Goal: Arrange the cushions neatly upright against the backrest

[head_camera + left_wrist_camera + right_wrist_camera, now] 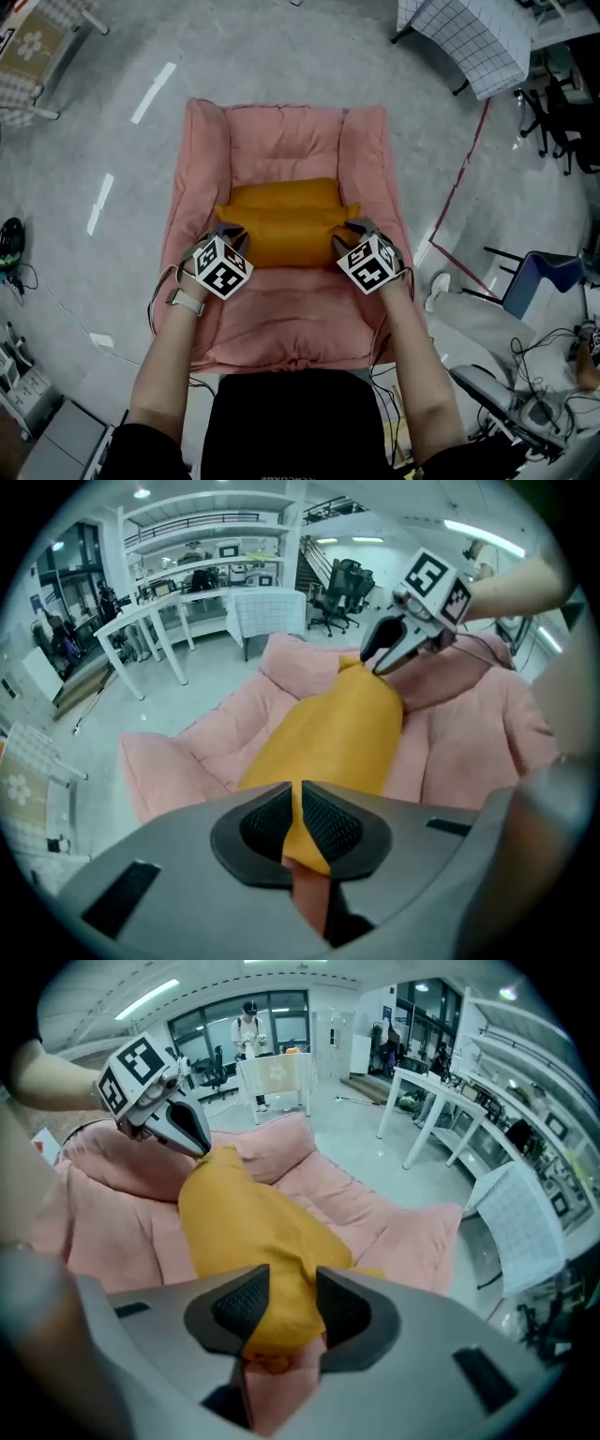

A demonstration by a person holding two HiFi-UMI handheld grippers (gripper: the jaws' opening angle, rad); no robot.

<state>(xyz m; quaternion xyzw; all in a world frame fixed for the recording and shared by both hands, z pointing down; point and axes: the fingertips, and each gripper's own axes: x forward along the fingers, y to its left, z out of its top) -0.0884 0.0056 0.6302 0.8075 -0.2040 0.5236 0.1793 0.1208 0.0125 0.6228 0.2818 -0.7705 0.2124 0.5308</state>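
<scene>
Cushion [286, 239] pinched in left fingers [258, 832], other end between opening right fingers [239, 1312]

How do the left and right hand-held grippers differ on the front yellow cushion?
Jaws: the left hand-held gripper has them together; the right hand-held gripper has them apart and opening. Grip: the left pinches a corner of the front cushion; the right only straddles the other corner. Both are at its ends.

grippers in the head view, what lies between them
The front yellow cushion, plain in the head view: the left gripper is shut on one end, and the right gripper has jaws opening around the other.
</scene>
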